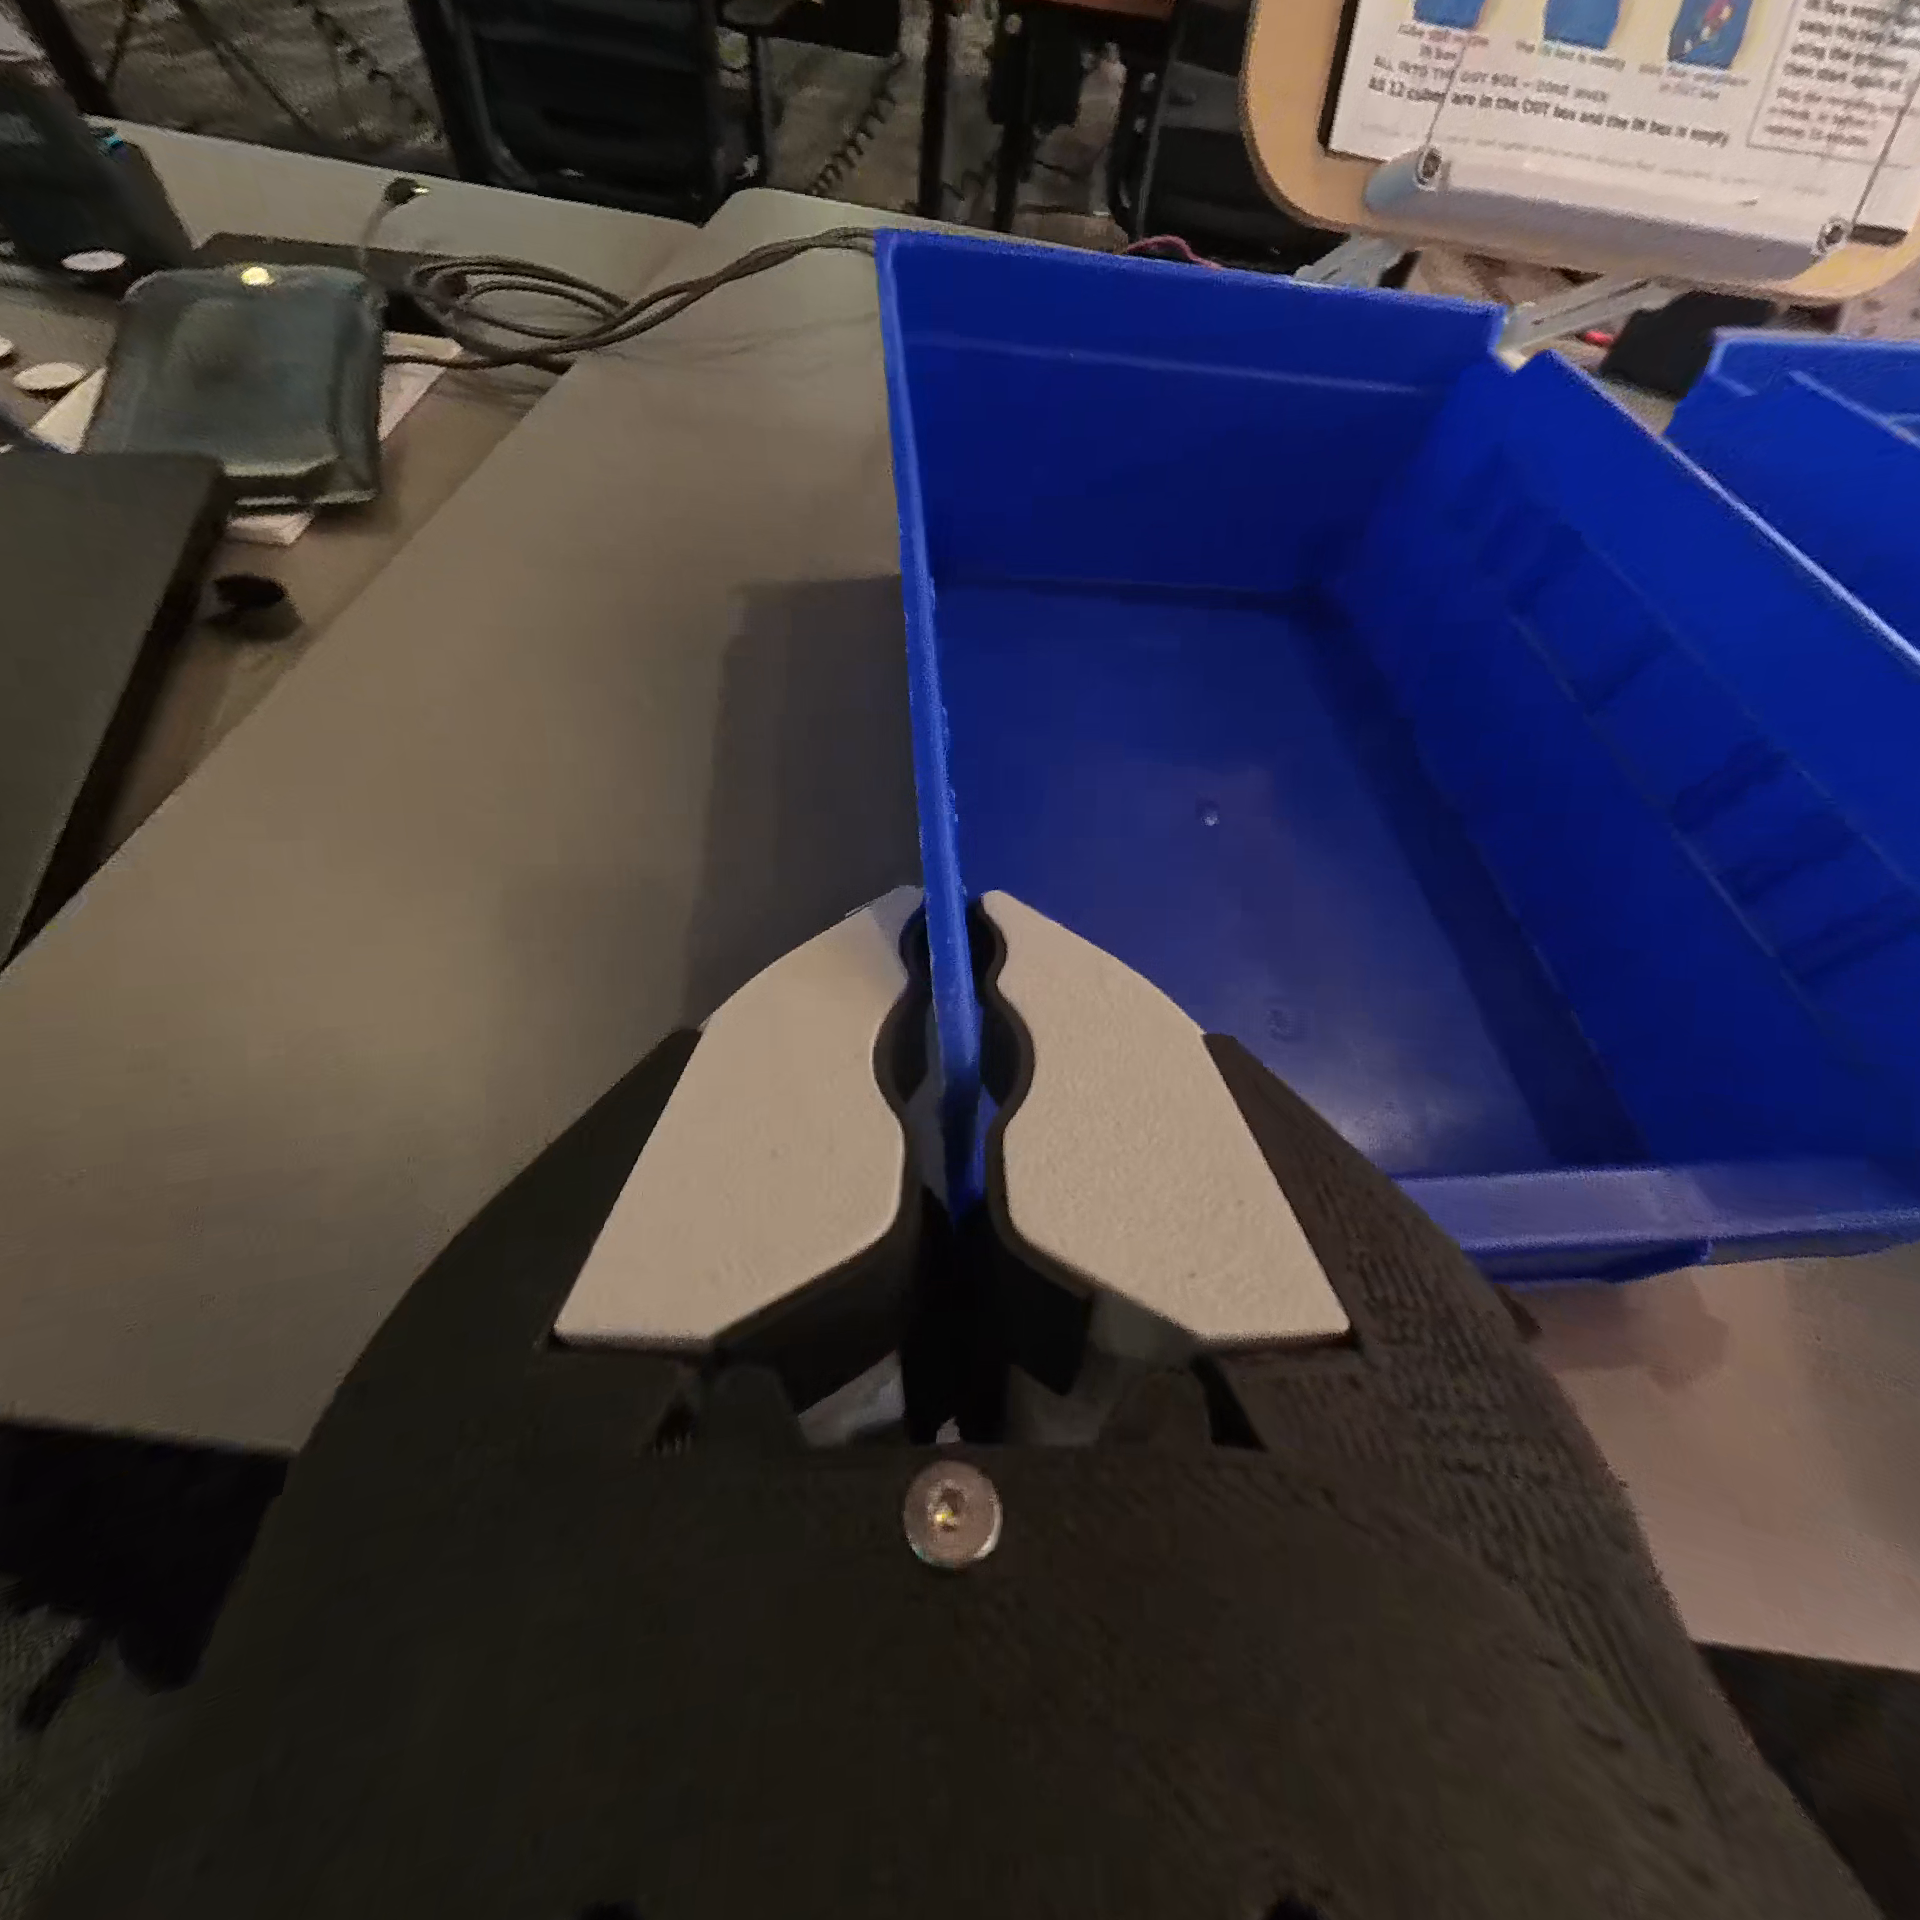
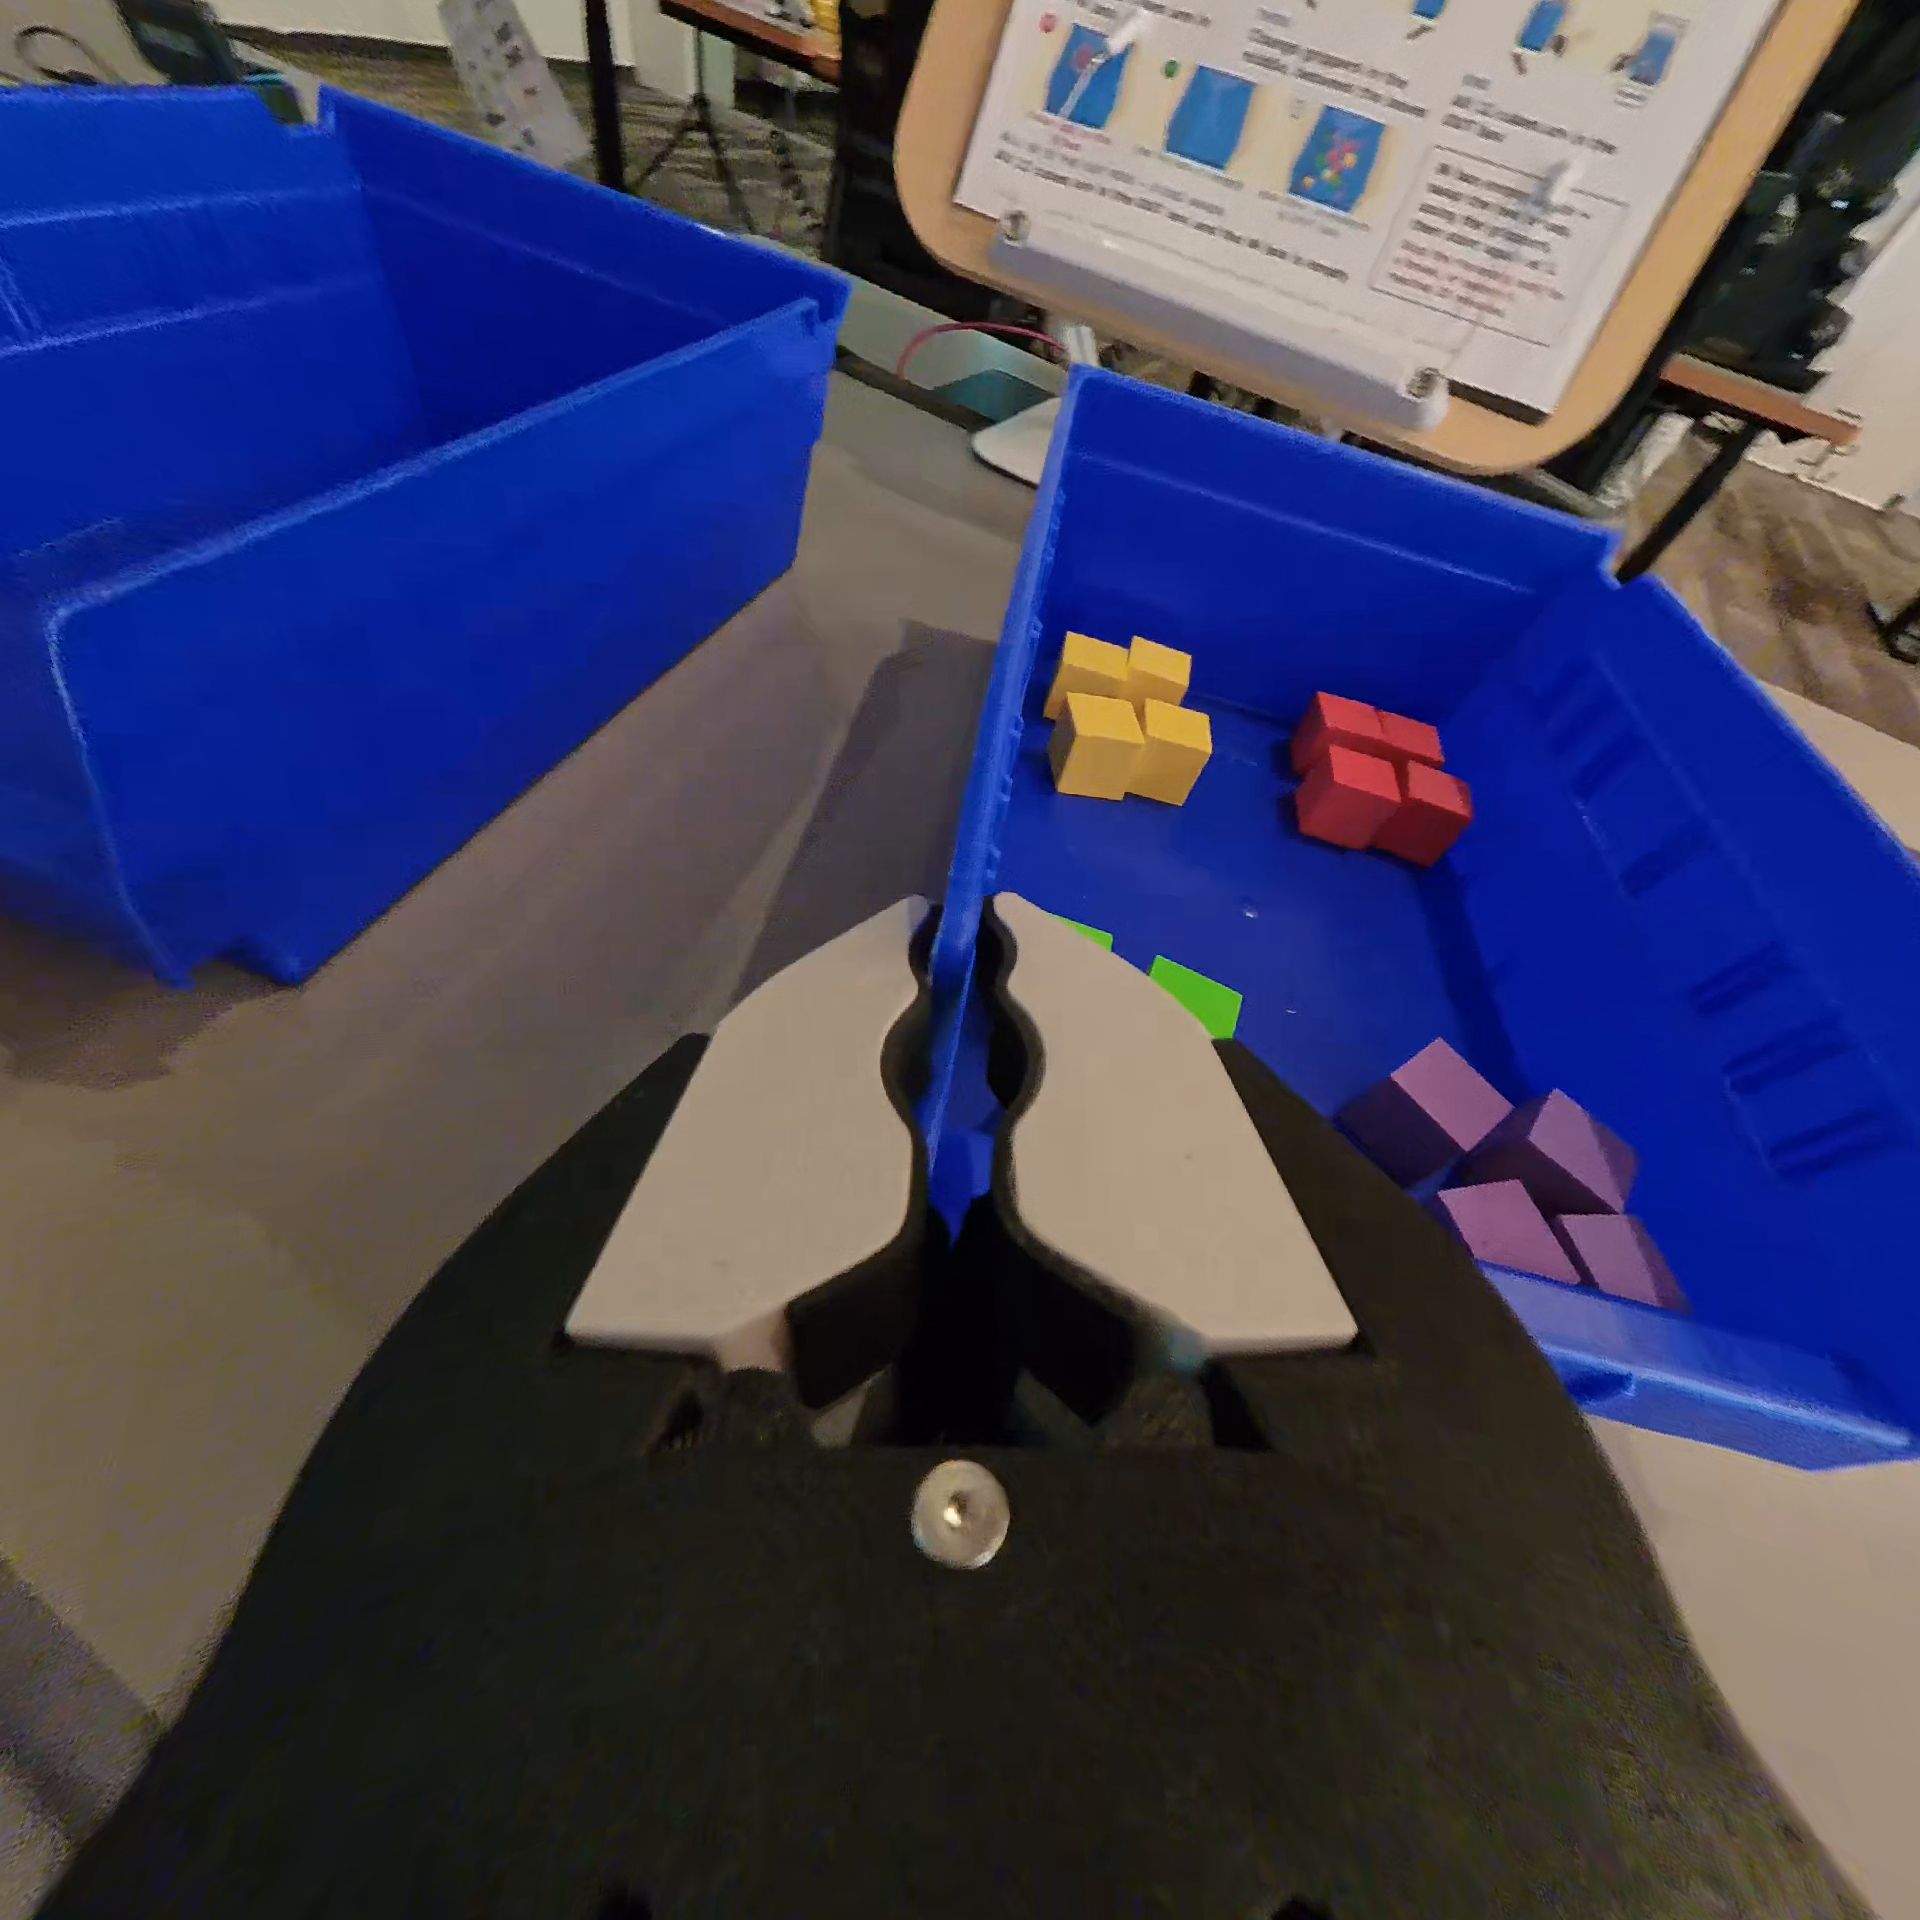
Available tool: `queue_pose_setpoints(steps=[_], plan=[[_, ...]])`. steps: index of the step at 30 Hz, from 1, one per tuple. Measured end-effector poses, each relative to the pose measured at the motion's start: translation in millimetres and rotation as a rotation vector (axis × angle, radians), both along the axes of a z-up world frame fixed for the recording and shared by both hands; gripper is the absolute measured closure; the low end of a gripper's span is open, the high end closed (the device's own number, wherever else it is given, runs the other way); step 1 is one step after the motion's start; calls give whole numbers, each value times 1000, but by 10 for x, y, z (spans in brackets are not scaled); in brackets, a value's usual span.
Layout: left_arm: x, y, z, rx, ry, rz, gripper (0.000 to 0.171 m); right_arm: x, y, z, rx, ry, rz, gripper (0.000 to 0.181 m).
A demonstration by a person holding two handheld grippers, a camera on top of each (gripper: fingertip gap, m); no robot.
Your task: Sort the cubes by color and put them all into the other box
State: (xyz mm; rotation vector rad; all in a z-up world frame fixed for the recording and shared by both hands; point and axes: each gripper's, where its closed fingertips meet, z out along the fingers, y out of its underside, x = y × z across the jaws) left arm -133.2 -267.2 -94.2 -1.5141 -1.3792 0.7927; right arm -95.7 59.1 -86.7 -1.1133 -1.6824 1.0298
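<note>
Both grippers, left [image 1: 951, 1049] and right [image 2: 956, 1060], level, fingers pinching blue bins' [image 1: 1195, 436] [image 2: 1278, 551] left walls.

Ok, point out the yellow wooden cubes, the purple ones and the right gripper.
Yellow wooden cubes [image 2: 1127, 717]: right wrist view, cluster middle.
Purple wooden cubes [image 2: 1527, 1174]: right wrist view, top face.
Right gripper [image 2: 961, 914]: right wrist view, between fingertips.

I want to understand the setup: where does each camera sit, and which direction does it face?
Left wrist view: sits on the left gripper, looks forward along its fingers, shut on the left wall of the empty blue bin.
Right wrist view: sits on the right gripper, shut on the left wall of the bin with cubes.
Shared: the empty bin and the instruction board.
</note>
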Motion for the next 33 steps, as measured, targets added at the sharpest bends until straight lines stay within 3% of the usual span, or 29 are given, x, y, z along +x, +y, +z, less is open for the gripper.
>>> queue_pose_setpoints(steps=[8, 13, 17, 20, 22, 26, 33], plan=[[442, 169, 6, 10, 65, 83, 165, -98, -261, -13, -6, -7, 136, 176], [659, 391, 17, 52, 79, 8, 158, -96, -273, -11, -23, -11, 193, 172], [725, 409, 99, 77, 109, -16, 124, 97, -135, 155, -94, 25, 174, 138], [784, 310, 273, 46, 132, 1, 107, 405, -142, 360, -131, 106, 166, 139], [816, 260, 524, 26, 188, -2, 100, 599, -344, 417, -140, 115, 211, 146], [646, 323, 875, -10, 216, -79, 96, 601, -743, 344, -140, 73, 254, 146], [50, 171, 797, -17, 114, -84, 97, 227, -951, 94, -209, -74, 210, 154]])
